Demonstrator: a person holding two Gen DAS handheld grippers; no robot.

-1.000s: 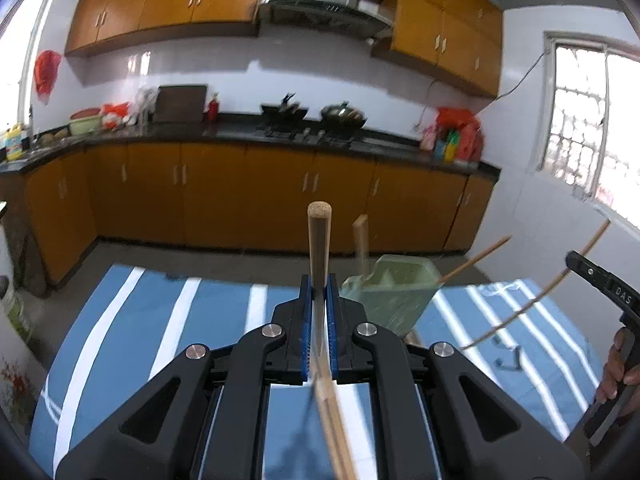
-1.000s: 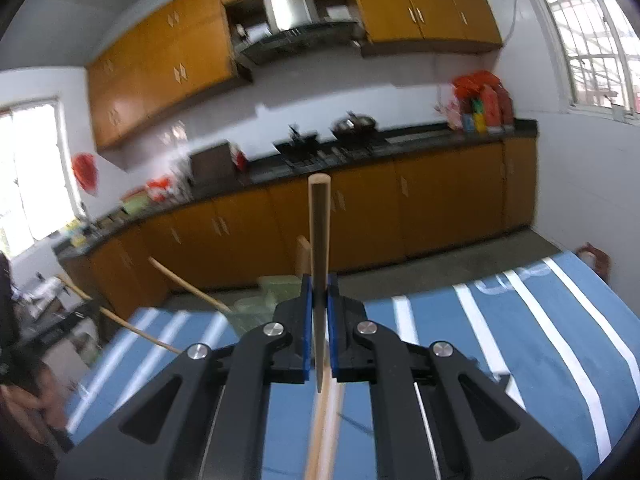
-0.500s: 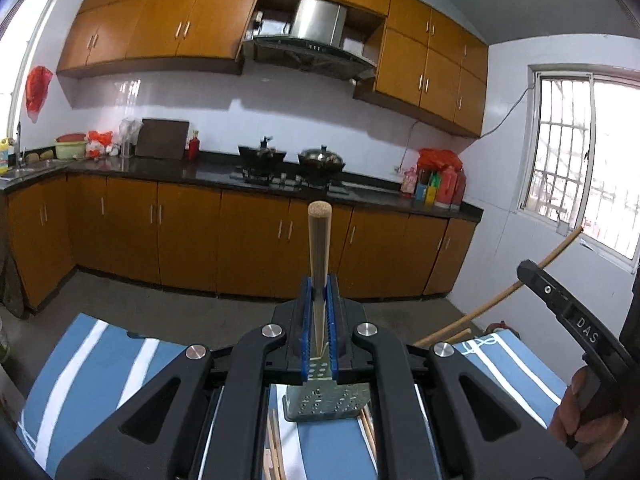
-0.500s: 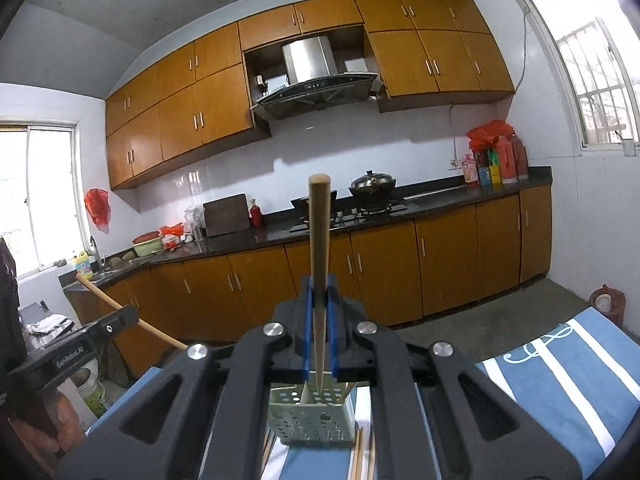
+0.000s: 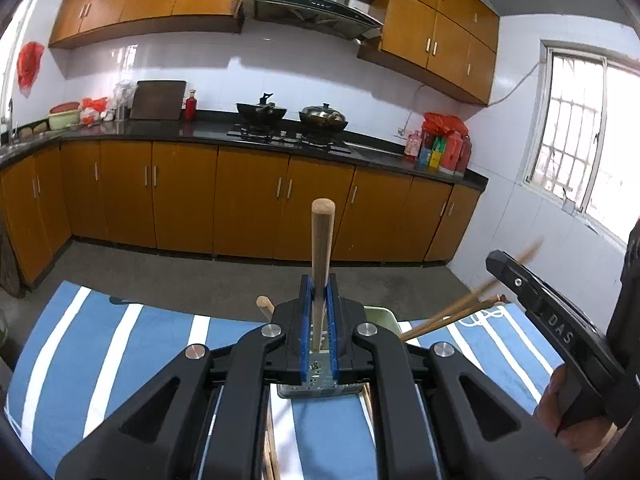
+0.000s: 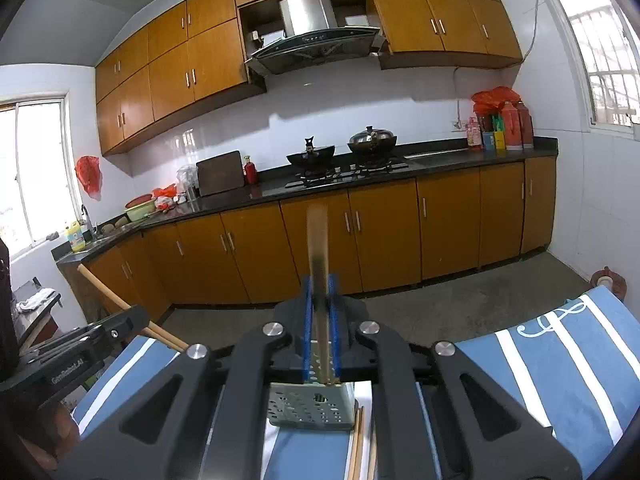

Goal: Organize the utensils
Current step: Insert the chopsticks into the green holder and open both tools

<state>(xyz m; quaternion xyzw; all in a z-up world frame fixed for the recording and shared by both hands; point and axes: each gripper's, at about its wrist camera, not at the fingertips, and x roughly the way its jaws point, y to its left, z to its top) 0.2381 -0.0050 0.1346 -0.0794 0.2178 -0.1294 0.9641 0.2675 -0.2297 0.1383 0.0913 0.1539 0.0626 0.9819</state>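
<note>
Two chopsticks: left chopstick [image 5: 321, 248] clamped in left gripper [image 5: 319, 320] jaws, right chopstick [image 6: 318, 248] loose between just-opening right gripper [image 6: 320, 320] jaws

A black cooktop [image 6: 348, 174] sits in the dark counter [image 6: 440, 160]. On it stand a black wok [image 6: 311, 157] and, to its right, a lidded steel wok [image 6: 372, 141]. Directly above hangs a steel range hood [image 6: 312, 36] among orange wall cabinets [image 6: 172, 76]. Left of the cooktop a cutting board [image 6: 220, 173] leans on the tiled wall, with a red bottle [image 6: 250, 171] beside it. Far right of the cooktop stand red thermoses [image 6: 518, 126].
</note>
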